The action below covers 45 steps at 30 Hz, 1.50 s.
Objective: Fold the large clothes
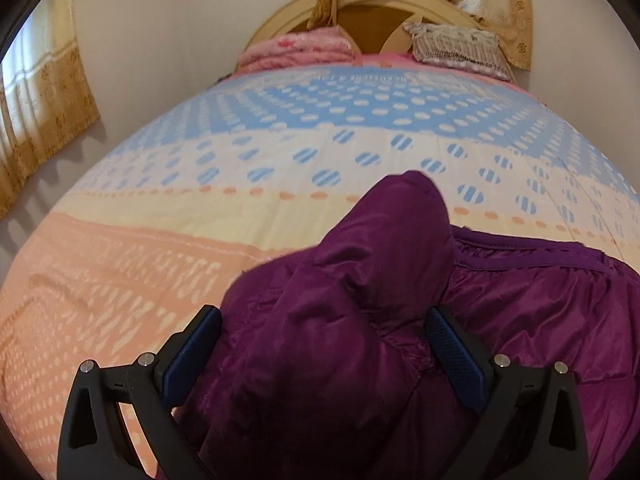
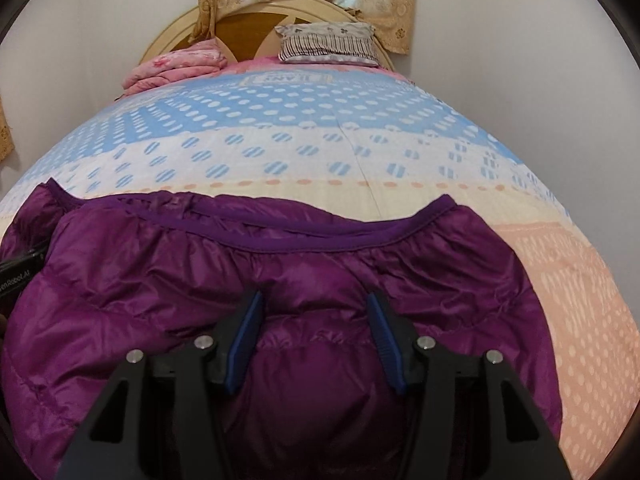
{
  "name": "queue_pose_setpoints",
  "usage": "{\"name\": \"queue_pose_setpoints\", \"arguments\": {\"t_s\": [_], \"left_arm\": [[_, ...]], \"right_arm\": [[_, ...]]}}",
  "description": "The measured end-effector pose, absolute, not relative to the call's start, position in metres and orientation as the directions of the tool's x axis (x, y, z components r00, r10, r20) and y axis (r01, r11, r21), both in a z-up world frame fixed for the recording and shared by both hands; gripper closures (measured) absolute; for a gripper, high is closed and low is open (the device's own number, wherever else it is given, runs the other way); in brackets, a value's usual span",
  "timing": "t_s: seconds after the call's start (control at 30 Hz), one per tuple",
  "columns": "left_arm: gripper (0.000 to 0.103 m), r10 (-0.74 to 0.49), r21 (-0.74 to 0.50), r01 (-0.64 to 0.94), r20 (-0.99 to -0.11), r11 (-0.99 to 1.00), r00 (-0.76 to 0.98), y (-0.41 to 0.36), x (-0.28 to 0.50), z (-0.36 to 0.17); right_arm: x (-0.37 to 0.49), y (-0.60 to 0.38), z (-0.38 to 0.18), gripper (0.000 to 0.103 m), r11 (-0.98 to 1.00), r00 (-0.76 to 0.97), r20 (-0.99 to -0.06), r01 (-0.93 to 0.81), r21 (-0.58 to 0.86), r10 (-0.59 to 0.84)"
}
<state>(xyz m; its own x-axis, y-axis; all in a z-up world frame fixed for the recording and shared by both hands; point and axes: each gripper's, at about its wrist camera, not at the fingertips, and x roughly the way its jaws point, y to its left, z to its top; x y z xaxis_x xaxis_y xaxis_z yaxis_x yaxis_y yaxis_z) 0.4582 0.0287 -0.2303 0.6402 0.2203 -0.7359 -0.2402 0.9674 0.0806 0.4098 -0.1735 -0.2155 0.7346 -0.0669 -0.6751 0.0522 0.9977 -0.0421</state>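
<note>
The purple jacket [image 2: 280,280] lies bunched on the bed [image 2: 320,152], at the end far from the headboard [image 2: 256,28], its hem toward it. Both hand-held grippers are clamped on it: the left hand-held gripper [image 1: 324,340] on a raised sleeve-like fold, the right hand-held gripper [image 2: 314,328] on puffed fabric. Folding looks barely begun; flattening and stacking remain

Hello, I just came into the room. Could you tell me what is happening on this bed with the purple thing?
A person is folding a purple puffer jacket on a bed covered by a dotted quilt, with a claw in each hand. The left claw has a puffy sleeve of the jacket between its fingers. The right claw has a bulge of the jacket's body between its blue pads. Whether either pair of pads really pinches the fabric is unclear. The jacket looks bunched, not yet folded neatly.
</note>
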Motion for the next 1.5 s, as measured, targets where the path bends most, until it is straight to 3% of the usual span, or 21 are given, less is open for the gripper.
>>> {"name": "queue_pose_setpoints", "arguments": {"t_s": [0.2,0.73,0.83,0.9,1.0,1.13,1.23,1.5], "left_arm": [[0.001,0.217,0.092,-0.233,-0.771,0.968,0.598,0.026,0.468,-0.239],[0.001,0.248,0.133,-0.233,-0.770,0.963,0.588,0.023,0.470,-0.235],[0.001,0.217,0.064,-0.252,-0.731,0.966,0.647,0.022,0.448,-0.205],[0.001,0.185,0.012,-0.240,-0.677,0.971,0.713,0.014,0.430,-0.184],[0.001,0.169,0.054,-0.175,-0.631,0.983,0.757,-0.016,0.420,-0.175],[0.001,0.250,0.180,-0.174,-0.659,0.968,0.710,-0.035,0.430,-0.206],[0.001,0.221,0.138,-0.175,-0.715,0.975,0.663,-0.027,0.439,-0.226],[0.001,0.249,0.180,-0.173,-0.735,0.968,0.630,-0.036,0.449,-0.236]], "right_arm": [[0.411,-0.179,-0.221,0.046,0.998,0.723,-0.689,0.062,-0.002,-0.047],[0.419,-0.167,-0.226,0.044,0.993,0.685,-0.719,0.075,-0.089,-0.116],[0.412,-0.163,-0.213,0.044,0.990,0.688,-0.713,0.090,-0.105,-0.138],[0.397,-0.154,-0.195,0.043,0.990,0.739,-0.659,0.107,-0.094,-0.143],[0.390,-0.124,-0.183,0.042,0.992,0.767,-0.630,0.063,-0.106,-0.116],[0.405,-0.110,-0.205,0.042,0.990,0.734,-0.668,0.052,-0.131,-0.127],[0.410,-0.118,-0.219,0.041,0.995,0.720,-0.687,0.051,-0.090,-0.099],[0.419,-0.111,-0.227,0.040,0.991,0.700,-0.704,0.046,-0.123,-0.120]]}}
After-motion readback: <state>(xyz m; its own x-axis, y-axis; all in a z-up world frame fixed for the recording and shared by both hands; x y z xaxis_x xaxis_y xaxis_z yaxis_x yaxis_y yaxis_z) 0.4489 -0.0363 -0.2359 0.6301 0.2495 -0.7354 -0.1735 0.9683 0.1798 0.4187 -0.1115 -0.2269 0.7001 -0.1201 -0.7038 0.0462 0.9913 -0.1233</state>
